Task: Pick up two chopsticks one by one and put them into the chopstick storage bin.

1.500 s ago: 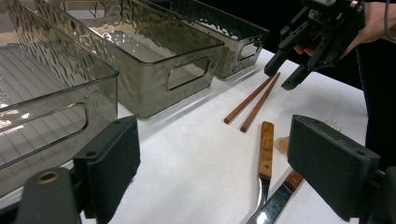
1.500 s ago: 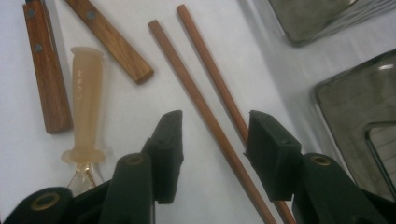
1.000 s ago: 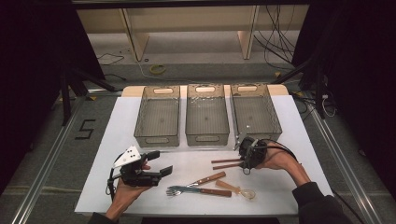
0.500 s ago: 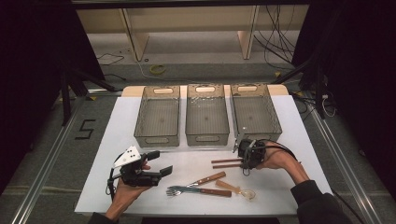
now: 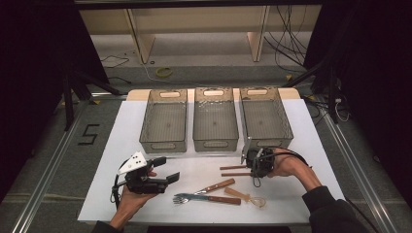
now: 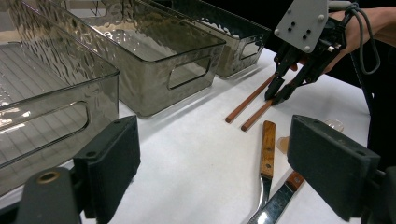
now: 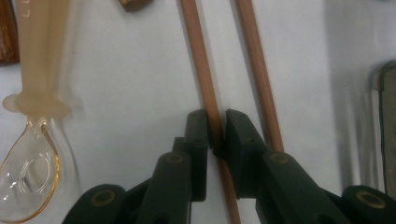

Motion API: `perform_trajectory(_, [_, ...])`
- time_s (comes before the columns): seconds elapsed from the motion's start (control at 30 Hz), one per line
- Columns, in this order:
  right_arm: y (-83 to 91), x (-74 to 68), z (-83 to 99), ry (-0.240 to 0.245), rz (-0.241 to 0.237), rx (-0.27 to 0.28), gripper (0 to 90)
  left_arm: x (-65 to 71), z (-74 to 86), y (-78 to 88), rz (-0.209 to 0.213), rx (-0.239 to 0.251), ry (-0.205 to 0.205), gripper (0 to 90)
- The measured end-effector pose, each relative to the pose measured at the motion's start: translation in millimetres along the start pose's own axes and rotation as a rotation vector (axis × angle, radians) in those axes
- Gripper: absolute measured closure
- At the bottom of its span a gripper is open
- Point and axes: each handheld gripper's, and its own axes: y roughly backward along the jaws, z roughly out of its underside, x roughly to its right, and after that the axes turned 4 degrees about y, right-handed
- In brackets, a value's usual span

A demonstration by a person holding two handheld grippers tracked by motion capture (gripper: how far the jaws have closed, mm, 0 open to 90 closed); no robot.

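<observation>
Two brown chopsticks (image 5: 234, 170) lie side by side on the white table, in front of the right bin. In the right gripper view, my right gripper (image 7: 217, 127) is shut on one chopstick (image 7: 198, 56), down at table level. The other chopstick (image 7: 254, 60) runs free along the outside of one jaw. The left gripper view shows the right gripper (image 6: 276, 93) with its tips on the pair of chopsticks (image 6: 247, 100). My left gripper (image 5: 167, 177) is held low at the front left, open, with nothing between its black pads (image 6: 112, 156).
Three clear grey bins (image 5: 163, 144) (image 5: 215, 142) (image 5: 286, 127) stand in a row at the back. A fork (image 5: 184, 198), a second wooden-handled utensil (image 5: 218, 185) and a clear plastic spoon (image 5: 250, 198) lie near the front edge, between the hands.
My right gripper has edged slightly left along the chopsticks. The left gripper and the cutlery have not moved.
</observation>
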Motion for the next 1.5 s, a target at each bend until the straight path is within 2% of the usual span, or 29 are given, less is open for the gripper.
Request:
perform_trajectory(0.23, [0.1,-2.9,0.7,0.028,-0.003,0.000,82.3,0.0,0.0,0.0,-0.001,0.000,0.000,16.5])
perform_trajectory(0.37, [0.0,-5.2,0.4,0.060,-0.001,0.002,84.6,-0.1,-0.1,0.2,0.000,-0.002,-0.004,16.5])
perform_trajectory(0.5, [0.8,-7.0,0.0,0.058,-0.001,-0.009,85.0,-0.1,-0.1,0.1,-0.002,0.001,0.000,16.5])
perform_trajectory(0.57, [0.4,-6.7,0.6,0.076,0.005,0.005,85.1,0.1,-0.1,0.2,-0.002,0.001,0.000,16.5])
perform_trajectory(0.63, [2.2,-8.5,0.9,0.061,-0.002,-0.007,85.2,0.0,-0.2,0.2,-0.002,0.001,-0.002,16.5])
perform_trajectory(0.7, [4.9,-8.4,2.0,0.072,0.009,0.027,85.2,-0.1,-0.3,0.0,-0.001,0.000,-0.002,16.6])
perform_trajectory(0.73, [11.2,-9.9,2.0,0.060,0.015,0.047,85.2,-0.3,-0.6,-0.2,0.000,-0.002,-0.001,16.7])
perform_trajectory(0.83, [16.5,-12.8,1.1,0.076,0.035,0.058,85.3,0.6,-3.2,-2.2,0.010,-0.014,0.000,17.0])
perform_trajectory(0.93, [26.2,-18.9,-4.3,0.088,0.055,0.077,85.3,5.6,-9.1,-8.3,0.039,-0.050,-0.014,18.0])
perform_trajectory(0.97, [32.2,-22.7,-9.6,0.106,0.072,0.086,85.3,7.6,-11.5,-11.7,0.048,-0.067,-0.020,18.4])
perform_trajectory(1.07, [37.8,-26.3,-14.8,0.122,0.083,0.096,85.3,12.2,-19.1,-24.2,0.071,-0.126,-0.050,20.2])
perform_trajectory(1.13, [42.5,-29.7,-20.0,0.143,0.091,0.103,85.3,16.6,-22.9,-33.9,0.076,-0.175,-0.089,20.1])
perform_trajectory(1.2, [47.1,-36.0,-28.0,0.168,0.101,0.118,85.3,21.0,-26.1,-42.8,0.100,-0.221,-0.104,21.3])
perform_trajectory(1.33, [49.8,-41.9,-36.1,0.196,0.107,0.108,85.3,32.5,-29.1,-58.7,0.133,-0.305,-0.155,23.6])
perform_trajectory(1.37, [49.9,-45.3,-40.7,0.221,0.109,0.101,85.3,35.8,-29.7,-61.7,0.134,-0.324,-0.175,25.8])
perform_trajectory(1.43, [50.8,-48.3,-44.2,0.240,0.113,0.100,85.3,42.1,-30.9,-67.0,0.144,-0.363,-0.214,28.2])
perform_trajectory(1.47, [50.8,-48.3,-44.2,0.240,0.113,0.100,85.3,44.3,-31.4,-69.5,0.151,-0.376,-0.227,28.2])
perform_trajectory(1.5, [51.0,-51.4,-47.9,0.261,0.111,0.106,85.3,45.9,-31.4,-72.0,0.167,-0.385,-0.234,32.3])
